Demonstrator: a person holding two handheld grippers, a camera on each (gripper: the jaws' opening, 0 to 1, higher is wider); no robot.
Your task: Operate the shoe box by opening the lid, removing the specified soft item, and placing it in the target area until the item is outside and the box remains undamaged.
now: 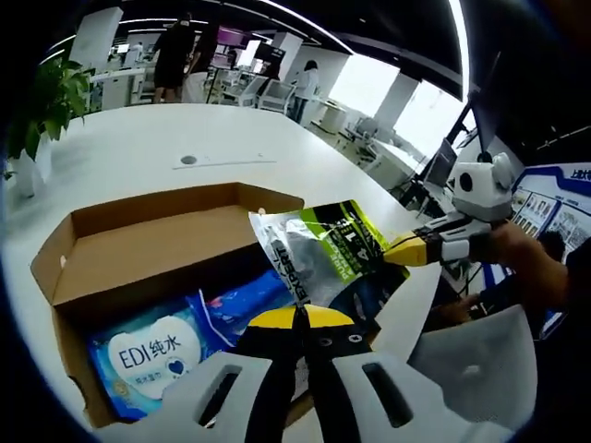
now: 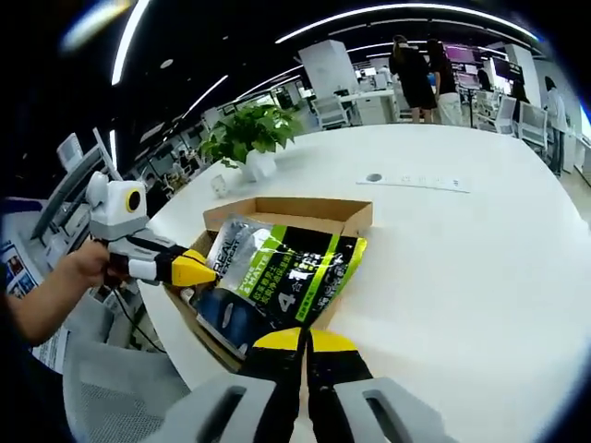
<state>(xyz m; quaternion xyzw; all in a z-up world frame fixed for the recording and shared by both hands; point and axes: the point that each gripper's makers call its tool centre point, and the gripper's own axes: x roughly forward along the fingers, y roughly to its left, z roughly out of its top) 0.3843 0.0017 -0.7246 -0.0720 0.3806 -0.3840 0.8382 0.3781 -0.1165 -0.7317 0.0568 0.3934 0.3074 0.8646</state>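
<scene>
Over one open box (image 1: 138,242), two tongs (both clamped) on one green pouch (image 1: 323,249).

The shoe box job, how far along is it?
Done: the shoe box is open, flaps out. In hand: both grippers, left and right, are shut on the green pouch, lifted above the box. Left: setting it on the white table.
</scene>
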